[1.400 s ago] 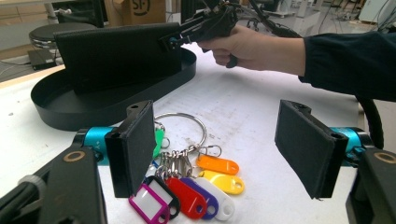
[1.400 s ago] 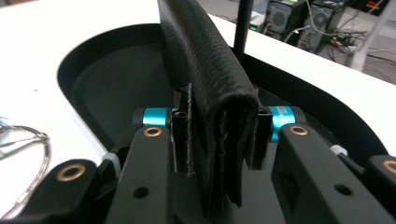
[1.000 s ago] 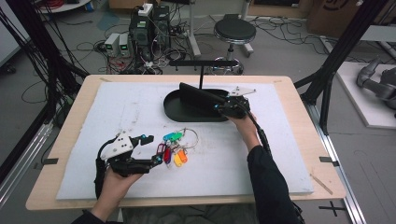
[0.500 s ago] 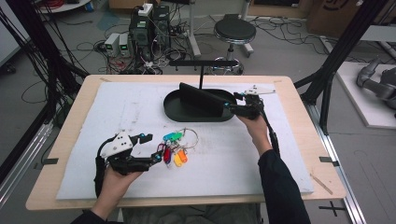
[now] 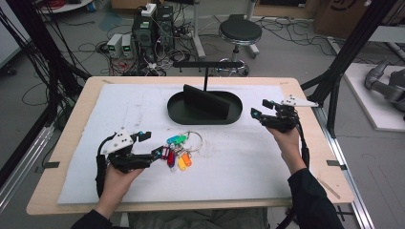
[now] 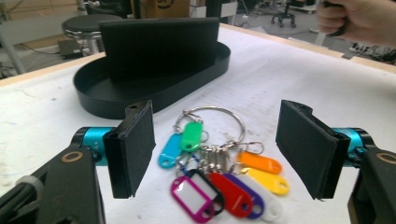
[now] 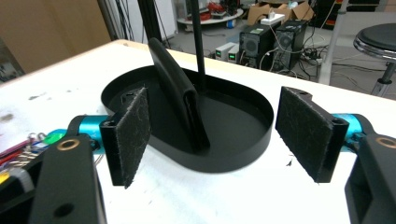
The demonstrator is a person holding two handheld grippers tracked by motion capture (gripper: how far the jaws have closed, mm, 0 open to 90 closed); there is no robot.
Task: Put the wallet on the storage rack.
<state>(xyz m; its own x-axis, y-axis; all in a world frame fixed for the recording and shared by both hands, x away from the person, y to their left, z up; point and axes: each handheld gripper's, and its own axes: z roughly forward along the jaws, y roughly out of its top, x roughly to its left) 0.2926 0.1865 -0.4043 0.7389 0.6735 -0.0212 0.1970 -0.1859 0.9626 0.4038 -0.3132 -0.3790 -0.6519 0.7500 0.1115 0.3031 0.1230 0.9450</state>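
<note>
Stand's crossbar (image 7: pixel 198 28) cut off by top edge in right gripper view. Key tags (image 7: pixel 18 154) cropped at left edge there. White tag (image 6: pixel 271 210) partly covered by purple one.

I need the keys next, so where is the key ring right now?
The key ring lies on the white mat, in front of the black tray, just ahead of the open left tool.

You will find no legible text, label, brand or number anywhere here. The tag windows on the key tags (image 6: pixel 219 179), lying between your left gripper's (image 6: pixel 217 147) spread jaws, appear blank. Markings on the cardboard boxes far beyond the tongs are too blurred to read.
</note>
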